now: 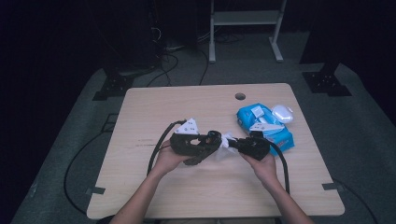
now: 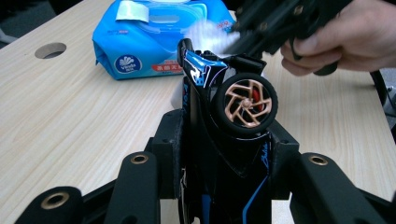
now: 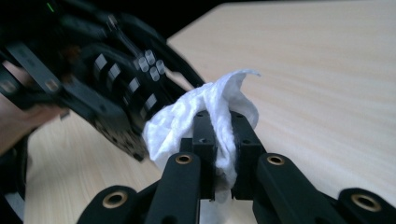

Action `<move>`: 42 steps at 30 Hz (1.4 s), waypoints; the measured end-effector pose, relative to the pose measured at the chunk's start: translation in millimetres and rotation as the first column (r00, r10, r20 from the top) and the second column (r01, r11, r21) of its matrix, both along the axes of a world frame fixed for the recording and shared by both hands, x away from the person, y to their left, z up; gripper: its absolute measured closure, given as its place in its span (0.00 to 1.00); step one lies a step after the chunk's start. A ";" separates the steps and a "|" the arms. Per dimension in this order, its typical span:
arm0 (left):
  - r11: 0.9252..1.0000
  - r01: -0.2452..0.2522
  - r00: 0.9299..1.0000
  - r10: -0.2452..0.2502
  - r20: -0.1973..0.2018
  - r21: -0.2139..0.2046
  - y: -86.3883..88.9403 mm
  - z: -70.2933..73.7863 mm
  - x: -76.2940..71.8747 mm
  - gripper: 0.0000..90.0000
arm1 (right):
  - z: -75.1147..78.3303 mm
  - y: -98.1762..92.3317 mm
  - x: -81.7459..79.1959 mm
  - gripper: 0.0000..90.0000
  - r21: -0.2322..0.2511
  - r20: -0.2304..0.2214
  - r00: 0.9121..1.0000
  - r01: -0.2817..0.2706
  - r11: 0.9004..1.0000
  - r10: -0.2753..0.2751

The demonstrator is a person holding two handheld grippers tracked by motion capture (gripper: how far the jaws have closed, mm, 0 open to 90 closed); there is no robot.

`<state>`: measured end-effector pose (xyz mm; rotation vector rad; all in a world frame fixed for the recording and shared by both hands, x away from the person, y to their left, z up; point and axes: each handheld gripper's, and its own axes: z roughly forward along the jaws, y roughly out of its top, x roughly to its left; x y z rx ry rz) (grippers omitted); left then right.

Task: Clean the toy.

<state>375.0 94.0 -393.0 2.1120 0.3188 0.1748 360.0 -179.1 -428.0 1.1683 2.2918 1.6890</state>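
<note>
Two grippers meet over the middle of the table (image 1: 154, 196), and you are wiping a toy car with a wet wipe. Your left gripper (image 1: 205, 142) has its jaws closed on the car (image 2: 224, 126), clamping its black and blue body from both sides with a copper-spoked wheel (image 2: 246, 103) facing up. Your right gripper (image 3: 223, 140) has its jaws pinched nearly together on the wipe (image 3: 205, 112), whose free fold touches the car's underside. Keep the car steady and do the moving with the wipe: drag the loose fold along the body in short strokes, not the hard jaw tips. The wipe pack (image 1: 261, 123) lies near, behind your right hand (image 1: 266, 165).
</note>
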 end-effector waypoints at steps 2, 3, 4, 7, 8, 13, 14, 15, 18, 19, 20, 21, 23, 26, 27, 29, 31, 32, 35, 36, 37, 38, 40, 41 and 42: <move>1.000 0.000 1.000 0.000 0.002 0.011 -0.5 -1.4 0.3 0.64 | -3.0 1.1 0.6 0.92 -0.012 -0.007 1.000 -0.001 1.000 0.001; 1.000 -0.002 1.000 0.002 0.001 0.014 -1.3 -2.6 0.5 0.64 | -2.6 1.7 0.5 0.92 -0.012 -0.006 1.000 0.000 1.000 0.000; 1.000 0.000 1.000 0.000 -0.001 0.016 -1.4 -3.2 0.9 0.64 | -0.3 2.2 -0.2 0.92 -0.016 -0.001 1.000 0.002 1.000 -0.002; 1.000 0.000 1.000 0.000 -0.011 0.025 -2.4 -5.8 2.5 0.64 | 5.9 1.5 -1.6 0.92 0.000 0.017 1.000 0.002 1.000 -0.002; 1.000 0.000 1.000 0.000 -0.013 0.031 -3.1 -6.7 2.8 0.64 | 8.3 0.7 -2.3 0.92 0.004 0.024 1.000 0.001 1.000 -0.001; 0.998 0.011 1.000 -0.010 -0.019 0.056 -9.9 -12.0 2.2 0.64 | 16.5 -1.1 -5.7 0.92 0.029 0.049 0.999 -0.010 1.000 0.009; 0.999 0.013 1.000 -0.012 -0.020 0.051 -10.4 -11.6 2.1 0.64 | 15.4 -1.3 -5.5 0.92 0.021 0.045 0.999 -0.009 1.000 0.008; 0.999 0.015 1.000 -0.014 -0.021 0.047 -10.5 -10.8 2.1 0.64 | 13.2 -1.0 -5.0 0.92 0.013 0.039 0.999 -0.006 1.000 0.006; 0.998 0.010 1.000 -0.010 -0.012 0.060 -10.4 -10.9 1.8 0.64 | 4.6 -1.4 -2.4 0.92 0.019 0.013 1.000 -0.002 1.000 0.002; 0.998 0.011 1.000 -0.010 -0.019 0.054 -9.5 -11.4 2.5 0.64 | 1.0 -1.1 -1.6 0.92 0.011 0.004 1.000 0.000 1.000 0.000; 0.998 0.013 1.000 -0.012 -0.021 0.054 -8.7 -11.7 3.2 0.64 | -2.2 -0.3 -0.9 0.92 -0.002 -0.001 1.000 0.001 1.000 -0.001; 0.999 0.008 1.000 -0.007 -0.022 0.051 -8.0 -11.9 3.3 0.64 | -4.7 0.0 -0.5 0.91 -0.009 -0.007 1.000 0.003 1.000 -0.003; 0.999 0.006 1.000 -0.005 -0.022 0.052 -6.9 -11.9 4.0 0.64 | -10.9 1.5 1.2 0.91 -0.029 -0.031 1.000 0.001 1.000 -0.002; 0.998 0.007 1.000 -0.005 -0.028 0.055 -5.9 -12.1 4.9 0.64 | -9.8 3.1 1.2 0.92 -0.033 -0.033 0.999 0.003 0.999 -0.004; 0.998 0.005 1.000 -0.004 -0.027 0.055 -6.2 -12.3 4.9 0.64 | -7.7 2.9 0.5 0.92 -0.034 -0.024 1.000 0.002 0.999 -0.003; 0.998 0.002 1.000 -0.001 -0.022 0.063 -7.9 -13.0 4.6 0.64 | -2.4 2.1 -1.1 0.92 -0.022 -0.011 1.000 0.003 1.000 -0.003; 0.997 0.002 1.000 0.000 -0.025 0.076 -9.9 -14.2 5.3 0.64 | 2.8 1.5 -2.7 0.92 -0.013 0.003 1.000 0.002 1.000 -0.002; 0.996 0.001 1.000 0.001 -0.025 0.084 -11.4 -15.2 5.8 0.64 | 6.4 0.9 -3.8 0.92 0.000 0.008 1.000 -0.003 1.000 0.003; 0.992 -0.003 0.999 0.007 -0.032 0.125 -15.7 -17.9 7.5 0.64 | 15.5 -0.2 -6.5 0.92 0.012 0.036 0.999 -0.005 1.000 0.004; 0.992 -0.005 0.999 0.010 -0.033 0.129 -17.0 -19.0 8.2 0.64 | 16.7 -0.7 -7.0 0.92 0.016 0.037 0.999 -0.004 1.000 0.003; 0.990 -0.008 0.999 0.014 -0.044 0.139 -18.7 -20.7 9.7 0.64 | 17.1 -1.0 -7.2 0.92 0.018 0.040 0.999 -0.004 1.000 0.004; 0.989 -0.007 0.998 0.015 -0.054 0.146 -19.6 -21.3 11.0 0.64 | 16.4 -1.2 -7.0 0.92 0.008 0.038 0.999 -0.004 1.000 0.003; 0.988 -0.008 0.997 0.020 -0.077 0.154 -22.7 -22.1 14.1 0.64 | 12.5 -0.9 -5.3 0.91 -0.004 0.018 1.000 -0.002 1.000 0.002; 0.987 -0.007 0.996 0.021 -0.082 0.160 -23.6 -22.2 14.7 0.64 | 10.8 -0.8 -4.3 0.92 -0.008 0.013 1.000 -0.002 1.000 0.002; 0.986 -0.008 0.995 0.024 -0.097 0.165 -25.0 -22.5 15.2 0.64 | 9.8 -0.8 -3.6 0.92 -0.010 0.009 1.000 0.001 1.000 -0.001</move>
